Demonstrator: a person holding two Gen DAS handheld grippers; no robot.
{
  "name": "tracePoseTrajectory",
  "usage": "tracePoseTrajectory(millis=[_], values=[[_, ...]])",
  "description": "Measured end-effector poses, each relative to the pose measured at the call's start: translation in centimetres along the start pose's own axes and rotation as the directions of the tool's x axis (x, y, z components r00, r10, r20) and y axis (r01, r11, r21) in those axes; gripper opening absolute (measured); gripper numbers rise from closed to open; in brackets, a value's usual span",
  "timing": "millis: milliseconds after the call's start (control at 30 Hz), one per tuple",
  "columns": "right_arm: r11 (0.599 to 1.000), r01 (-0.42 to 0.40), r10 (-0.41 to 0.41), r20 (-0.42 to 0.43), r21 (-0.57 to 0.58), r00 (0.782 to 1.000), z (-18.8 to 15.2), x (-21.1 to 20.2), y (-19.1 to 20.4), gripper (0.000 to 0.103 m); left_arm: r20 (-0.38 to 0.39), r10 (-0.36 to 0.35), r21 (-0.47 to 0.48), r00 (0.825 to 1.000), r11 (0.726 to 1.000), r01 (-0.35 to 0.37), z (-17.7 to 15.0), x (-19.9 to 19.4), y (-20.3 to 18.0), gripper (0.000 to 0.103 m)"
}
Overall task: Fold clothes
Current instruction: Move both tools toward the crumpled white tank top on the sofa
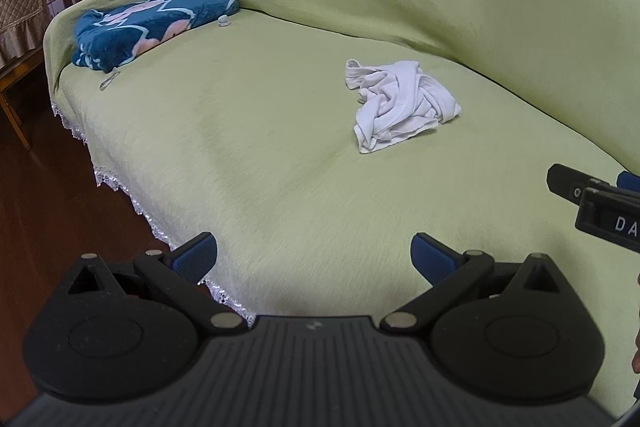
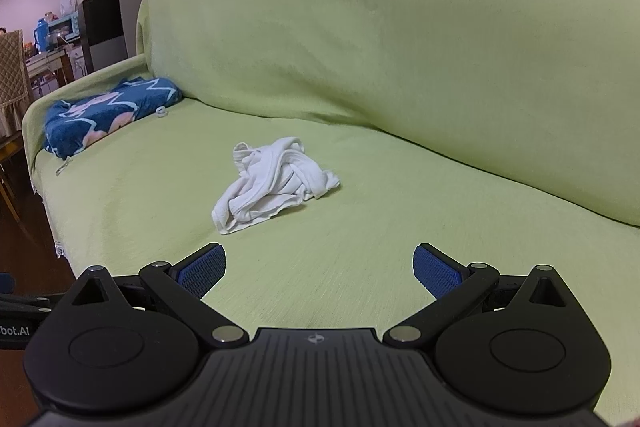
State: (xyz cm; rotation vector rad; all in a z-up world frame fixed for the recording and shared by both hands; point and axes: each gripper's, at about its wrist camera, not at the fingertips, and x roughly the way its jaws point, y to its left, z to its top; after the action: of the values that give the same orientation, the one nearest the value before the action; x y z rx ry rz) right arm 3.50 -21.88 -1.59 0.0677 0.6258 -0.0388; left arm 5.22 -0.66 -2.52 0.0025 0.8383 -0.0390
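Green cover everywhere: the sofa point(image 2: 360, 267) fills both views, draped seat to backrest, a lace trim running along its front edge. Out on the middle of the seat sits the white garment point(image 2: 272, 183), crumpled into a twisted heap, not folded, well clear of both tools. At the far end by the armrest lies a blue patterned blanket point(image 1: 152, 23), bunched up, with a couple of small clips just beside it.

Left tool point(image 1: 314, 259) hangs over the front edge of the seat, jaws spread wide, gripping nothing. Right tool point(image 2: 320, 271) hovers above the cushion, likewise spread and empty.

Risks from here: the garment is so knotted that a pinch could catch two layers at once, or snag the loose sofa cover beneath and drag it up too. Lifting by a stray fold may tighten the twist instead of opening it.

Hard to read: which bits are sleeves, collar or hem stays unclear, and what kind of garment it is cannot be told.
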Motion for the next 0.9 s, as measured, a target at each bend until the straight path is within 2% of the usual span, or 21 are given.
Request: tracePoseTrajectory(millis=[700, 900], values=[[1.0, 0.012, -0.012, -0.043, 0.001, 0.999, 0.9, 7.8, -2.1, 0.103, -0.027, -0.011, 0.05, 1.0, 0.999, 0.013, 3.0, 8.0, -2.0, 0.102], [0.999, -0.038, 0.038, 0.0, 0.001, 0.999, 0.7, 9.6, -2.6, 0.103, -0.025, -0.019, 0.068, 1.0, 0.997, 0.02, 3.6, 10.8, -2.1, 0.102]])
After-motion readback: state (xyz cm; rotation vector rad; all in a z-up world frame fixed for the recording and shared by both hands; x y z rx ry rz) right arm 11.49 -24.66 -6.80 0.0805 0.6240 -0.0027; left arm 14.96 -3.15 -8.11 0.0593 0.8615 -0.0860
